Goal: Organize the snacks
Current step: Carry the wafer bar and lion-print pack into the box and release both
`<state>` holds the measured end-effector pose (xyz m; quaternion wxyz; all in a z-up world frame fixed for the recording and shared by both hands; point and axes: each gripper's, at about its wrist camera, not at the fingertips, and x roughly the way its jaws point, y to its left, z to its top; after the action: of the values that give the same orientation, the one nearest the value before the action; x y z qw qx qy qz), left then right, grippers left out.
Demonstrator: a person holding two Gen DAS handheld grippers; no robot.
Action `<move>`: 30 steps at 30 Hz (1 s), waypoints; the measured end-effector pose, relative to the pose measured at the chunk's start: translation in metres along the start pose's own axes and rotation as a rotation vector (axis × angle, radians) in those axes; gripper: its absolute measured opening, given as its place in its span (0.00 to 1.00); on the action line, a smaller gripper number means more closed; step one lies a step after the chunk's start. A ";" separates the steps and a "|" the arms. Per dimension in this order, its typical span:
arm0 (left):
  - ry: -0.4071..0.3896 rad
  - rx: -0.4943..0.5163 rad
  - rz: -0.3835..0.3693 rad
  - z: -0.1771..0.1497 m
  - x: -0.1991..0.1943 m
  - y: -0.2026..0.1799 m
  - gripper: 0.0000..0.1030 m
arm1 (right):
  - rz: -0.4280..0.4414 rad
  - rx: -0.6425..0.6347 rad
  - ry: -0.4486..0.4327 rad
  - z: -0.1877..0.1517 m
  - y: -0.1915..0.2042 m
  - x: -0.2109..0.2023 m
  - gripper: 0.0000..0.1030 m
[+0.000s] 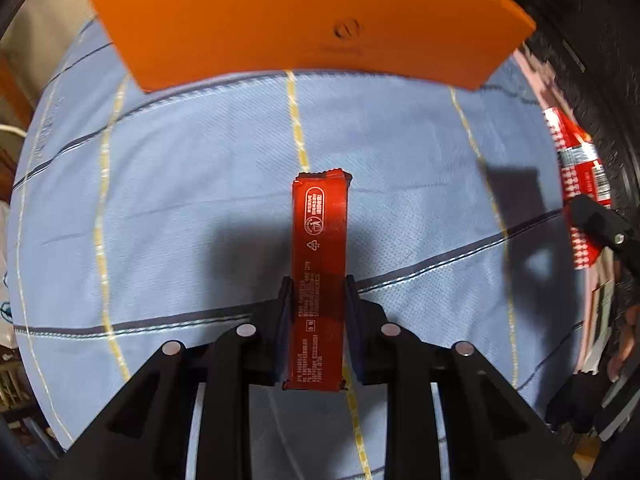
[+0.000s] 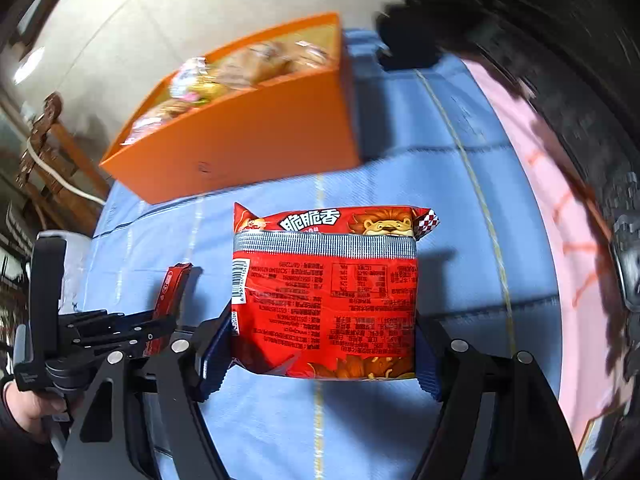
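The left gripper (image 1: 318,292) is clamped on a slim red snack bar (image 1: 319,264), its two dark pads pressing the wrapper's long sides while the crimped far end sticks out forward above a blue cloth (image 1: 180,200) crossed by yellow and dark stripes. Ahead of it, the left wrist view shows only the plain outer wall of an orange box (image 1: 304,24), with a faint round logo stamped on it; the contents are out of sight from this angle. The right wrist view looks from higher and to the side, so the box's open top appears there, filled with wrapped buns or pastries (image 2: 256,66) in clear packaging. In that same view the right gripper (image 2: 324,320) pinches a large red snack packet (image 2: 326,300) printed with a cartoon lion, held by its left and right edges over the cloth, short of the box. The left wrist view catches only a sliver of that packet at its far right edge, beside one black finger. The right wrist view alone shows the left tool from the side, with the person's hand (image 2: 24,412) on its handle, and a pink cloth (image 2: 536,184) bordering the blue one.
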<state>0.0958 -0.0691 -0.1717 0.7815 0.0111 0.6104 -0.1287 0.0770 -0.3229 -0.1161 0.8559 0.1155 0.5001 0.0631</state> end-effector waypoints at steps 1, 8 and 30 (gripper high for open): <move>-0.008 -0.013 -0.012 0.000 -0.007 0.004 0.23 | 0.014 -0.013 -0.003 0.003 0.006 -0.001 0.73; -0.120 -0.027 -0.032 0.018 -0.064 0.006 0.23 | 0.041 -0.109 -0.048 0.028 0.041 -0.017 0.73; -0.413 -0.143 0.043 0.189 -0.124 0.024 0.93 | 0.010 -0.023 -0.270 0.169 0.047 -0.002 0.96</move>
<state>0.2529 -0.0555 -0.0078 0.8914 -0.0579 0.4443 -0.0679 0.2235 -0.3004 -0.0222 0.9163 0.1157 0.3791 0.0567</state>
